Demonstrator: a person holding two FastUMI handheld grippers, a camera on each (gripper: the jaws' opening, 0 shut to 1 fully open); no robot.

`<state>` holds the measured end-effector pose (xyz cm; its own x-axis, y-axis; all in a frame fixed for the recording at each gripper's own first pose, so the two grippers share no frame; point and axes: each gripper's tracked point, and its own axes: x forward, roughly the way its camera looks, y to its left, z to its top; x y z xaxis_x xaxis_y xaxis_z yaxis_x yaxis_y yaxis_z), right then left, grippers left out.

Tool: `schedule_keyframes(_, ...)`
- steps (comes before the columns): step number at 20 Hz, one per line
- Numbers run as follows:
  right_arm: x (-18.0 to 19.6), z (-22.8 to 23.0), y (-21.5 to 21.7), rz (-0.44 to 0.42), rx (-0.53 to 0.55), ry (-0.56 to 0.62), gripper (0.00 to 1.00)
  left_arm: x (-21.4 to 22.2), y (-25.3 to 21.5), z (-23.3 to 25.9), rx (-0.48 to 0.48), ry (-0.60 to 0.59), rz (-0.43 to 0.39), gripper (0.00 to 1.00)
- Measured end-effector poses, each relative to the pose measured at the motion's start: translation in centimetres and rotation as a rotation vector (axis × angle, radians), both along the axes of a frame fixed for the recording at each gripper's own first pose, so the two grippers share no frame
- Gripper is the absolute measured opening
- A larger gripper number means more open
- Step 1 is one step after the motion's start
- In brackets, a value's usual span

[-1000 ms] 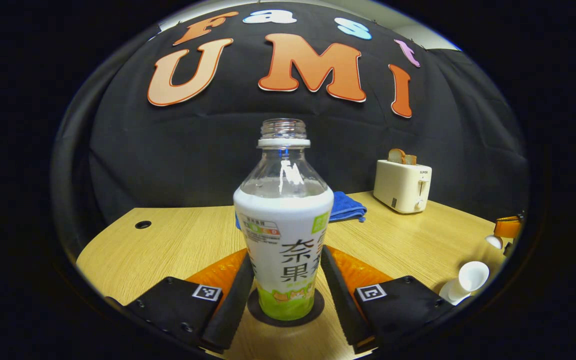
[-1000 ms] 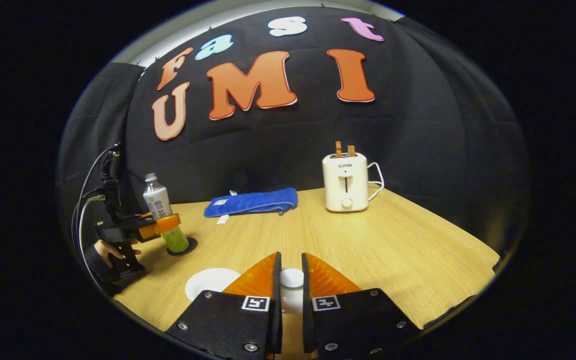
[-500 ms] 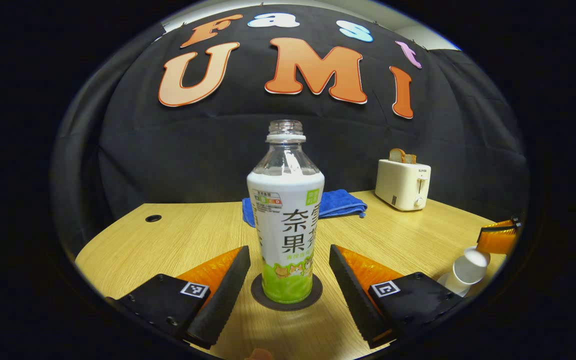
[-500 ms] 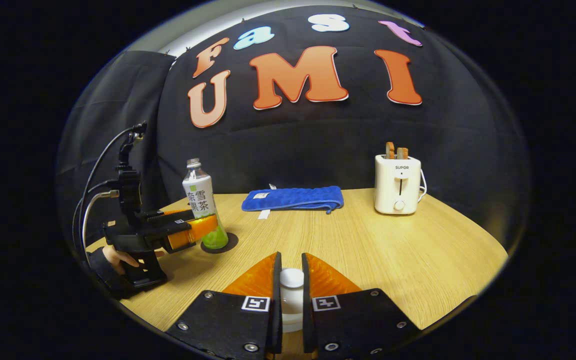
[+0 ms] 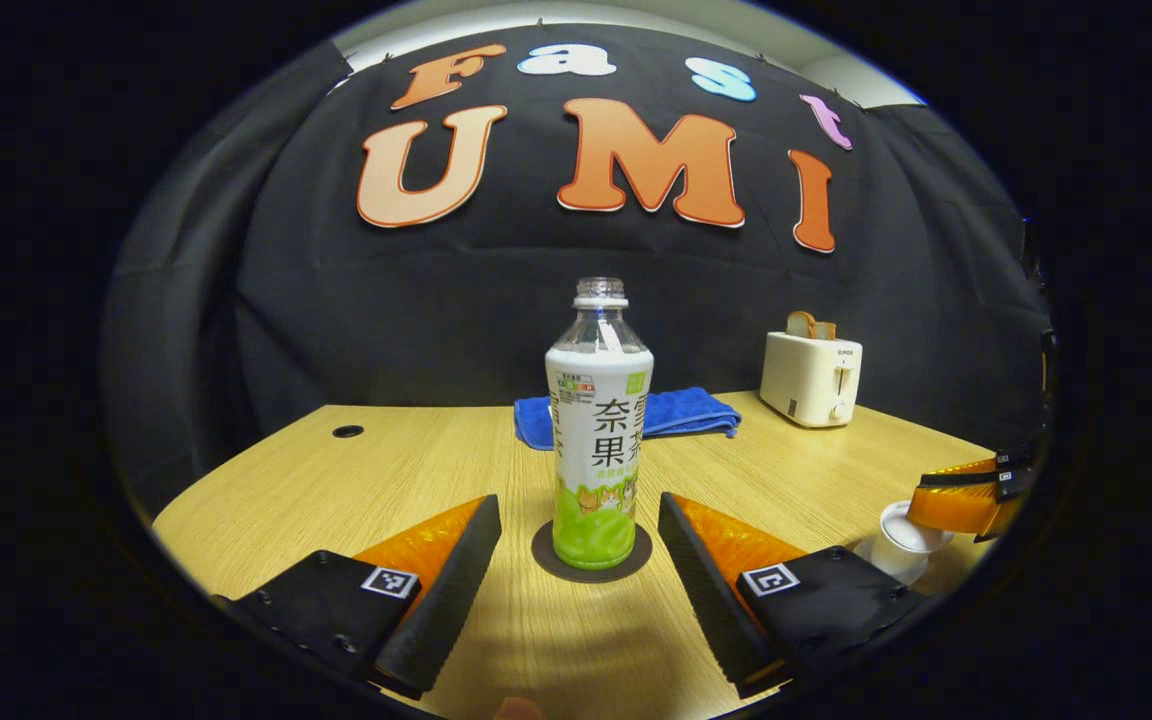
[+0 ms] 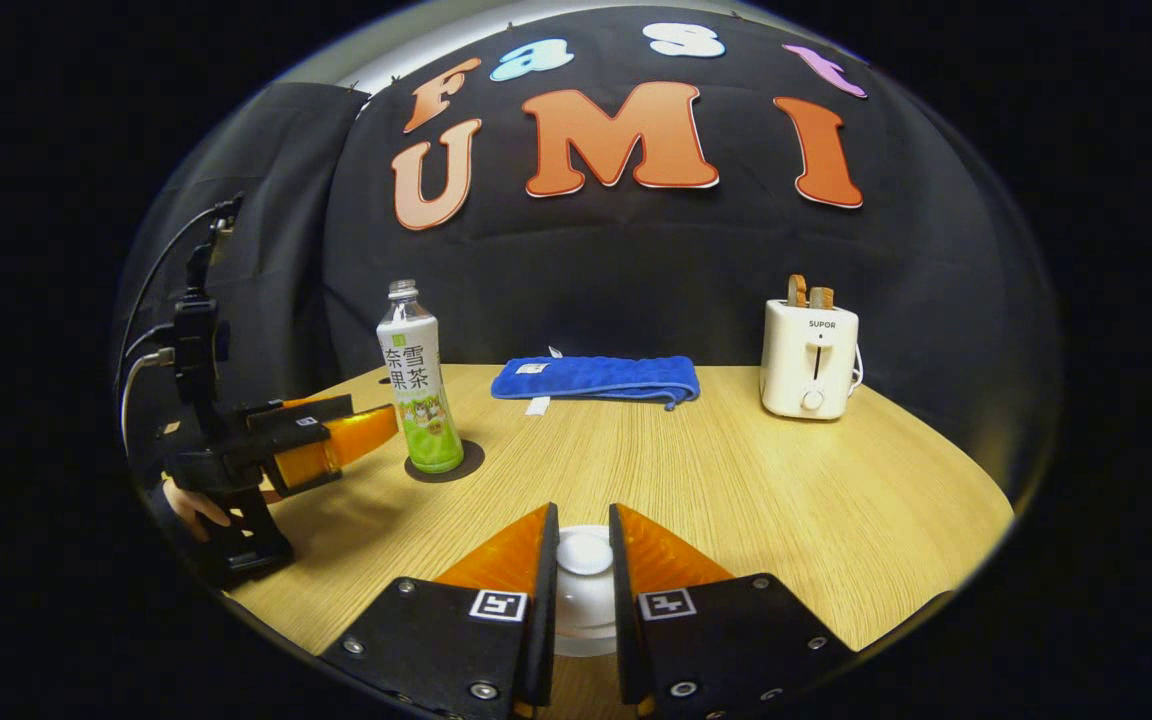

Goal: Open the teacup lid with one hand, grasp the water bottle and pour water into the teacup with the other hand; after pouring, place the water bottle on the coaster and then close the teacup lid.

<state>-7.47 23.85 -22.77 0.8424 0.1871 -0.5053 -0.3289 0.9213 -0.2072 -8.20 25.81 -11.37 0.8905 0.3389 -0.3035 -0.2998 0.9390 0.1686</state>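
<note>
1. Right gripper [image 6: 584, 560], nearest item in the right gripper view: two orange fingers with black bases, jaws drawn in on the knob of the white teacup lid [image 6: 584, 553], one finger on either side of the knob.
2. Teacup [image 5: 898, 541], white, on the wooden table [image 6: 786, 490]: in the left gripper view it stands at the far right edge with the right gripper's orange fingers just above it. Whether the lid is seated on the cup cannot be told.
3. Left gripper [image 5: 576, 560], in its own view: jaws wide apart, holding nothing, black ribbed pads facing inward. Both fingertips stand clear of the bottle, on the near side of it.
4. Same left gripper [image 6: 336, 450], seen from the right gripper view at left: orange fingers pointing toward the bottle, a hand [image 6: 194, 505] on the black grip below, cables rising behind.
5. Water bottle [image 5: 596, 430], uncapped, white and green label, upright on the round dark coaster [image 5: 591, 553], between and beyond the left gripper's fingers.
6. Blue cloth [image 6: 598, 380], folded, lying flat near the table's back edge, behind the bottle.
7. Toaster [image 6: 810, 357], white, with two slices standing in its slots, at the rear right of the table.
8. Cable hole [image 5: 347, 432], dark, in the tabletop at rear left in the left gripper view.
</note>
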Motion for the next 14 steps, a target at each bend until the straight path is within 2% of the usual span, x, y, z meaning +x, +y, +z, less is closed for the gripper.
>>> schedule_keyframes(1,-0.2,0.3,-0.1,-0.003,0.004,-0.001,0.27,-0.5,0.0,0.5,0.01,-0.009,0.008,1.0)
schedule_keyframes(3,-0.5,1.2,-0.2,-0.006,0.014,-0.003,0.36,-1.3,0.0,1.1,0.026,-0.018,0.024,1.0)
schedule_keyframes(5,-0.5,2.2,-0.9,-0.005,-0.003,-0.023,0.53,-2.1,-0.1,1.4,0.026,-0.016,0.035,1.0)
schedule_keyframes(6,-0.5,2.8,-1.6,-0.01,-0.019,-0.039,0.72,-2.6,0.2,1.5,0.029,-0.016,0.048,1.0)
schedule_keyframes(7,-0.5,3.5,-2.3,-0.015,-0.032,-0.054,0.76,-3.0,0.3,1.6,0.028,-0.012,0.062,1.0)
schedule_keyframes(8,-0.5,4.2,-3.0,-0.022,-0.039,-0.066,0.9,-3.7,0.5,1.7,0.023,-0.012,0.078,1.0)
schedule_keyframes(11,-0.7,5.6,-4.9,-0.054,-0.041,-0.097,0.96,-4.7,0.5,2.8,0.016,-0.037,0.107,1.0)
schedule_keyframes(14,-0.9,6.8,-6.8,-0.097,-0.045,-0.137,0.97,-5.7,0.9,3.8,0.052,-0.047,0.137,1.0)
